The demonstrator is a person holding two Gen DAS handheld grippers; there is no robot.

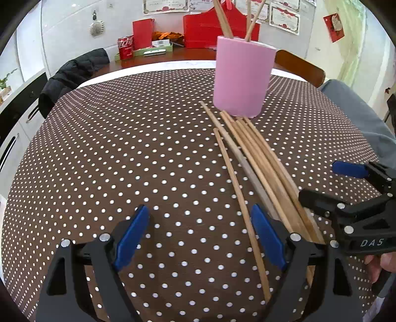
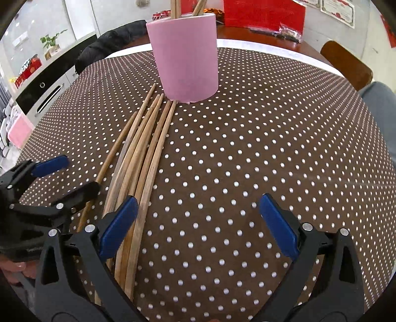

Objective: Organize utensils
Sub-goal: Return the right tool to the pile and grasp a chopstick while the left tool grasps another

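Note:
A pink cup (image 1: 243,76) stands on the dotted tablecloth with a few wooden chopsticks upright in it (image 1: 224,18). Several loose chopsticks (image 1: 257,168) lie side by side in front of it, tips near its base. My left gripper (image 1: 203,235) is open and empty, just left of the pile; one chopstick (image 1: 237,193) runs between its fingers. My right gripper (image 1: 319,183) is open to the pile's right. In the right wrist view the cup (image 2: 185,57) is ahead, the chopsticks (image 2: 146,153) lie under the left finger, the right gripper (image 2: 198,220) is open, and the left gripper (image 2: 74,175) is at the left.
The brown polka-dot tablecloth (image 1: 123,148) covers a round table. A black jacket (image 1: 71,74) hangs on a chair at the far left. A wooden chair back (image 1: 302,67) stands behind the cup. Red boxes and cans (image 1: 138,39) sit on a far counter.

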